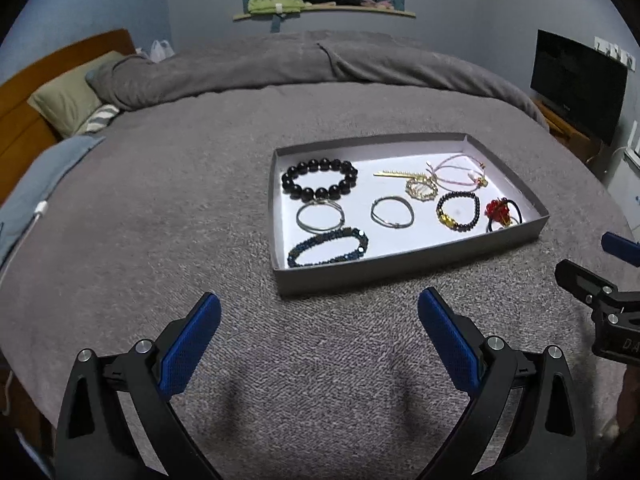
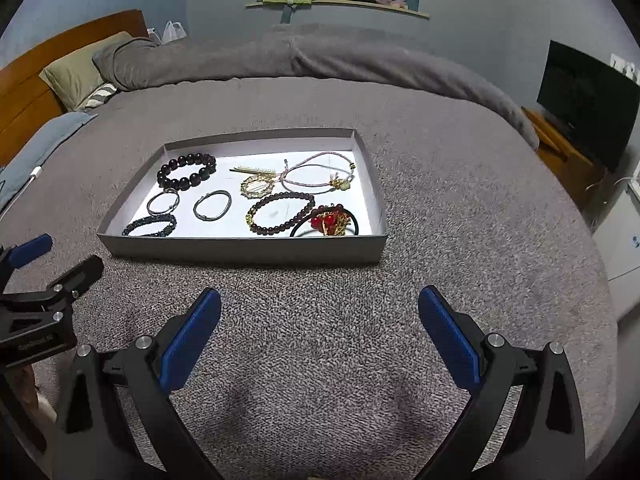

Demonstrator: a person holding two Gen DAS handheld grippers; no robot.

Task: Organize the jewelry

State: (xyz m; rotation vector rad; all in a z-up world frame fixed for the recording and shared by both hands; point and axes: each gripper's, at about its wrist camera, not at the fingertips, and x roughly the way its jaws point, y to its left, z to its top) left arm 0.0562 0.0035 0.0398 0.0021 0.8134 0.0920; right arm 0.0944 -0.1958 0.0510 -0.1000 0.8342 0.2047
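Bedroom with blue-grey walls; grey nubby knit bedspread [image 1: 200, 208] as work surface, folded grey duvet [image 1: 280, 68] and olive pillow [image 1: 68, 96] behind, wooden headboard [image 1: 24, 92] at far left, dark flat screen [image 1: 580, 84] on a wooden stand at right.

Shallow rectangular grey cardboard tray with white floor [image 1: 404, 270], lying flat on the bedspread, ahead of both grippers. Contents, all inside the tray, left to right:
- large round black bead bracelet [image 1: 319, 179], far left corner;
- thin silver wire bangle [image 1: 320, 216], touching the black beads;
- dark blue faceted bead bracelet [image 1: 328, 247], oval, near left corner;
- second silver bangle [image 1: 392, 211], centre, apart from its neighbours;
- gold bar clip [image 1: 394, 175] and gold pearl-edged ring-shaped clip [image 1: 421, 189], touching;
- pink cord bracelet [image 1: 456, 174], looped, far right;
- small dark bead bracelet with gold charm [image 1: 458, 212];
- black hair elastic with red bead and gold ornament [image 1: 502, 214], near right corner.

Left gripper [image 1: 319, 312]: black frame, blue textured pads, jaws spread wide, holding nothing, hovering above bare bedspread short of the tray. Right gripper [image 2: 319, 308]: same build, jaws likewise wide and empty.
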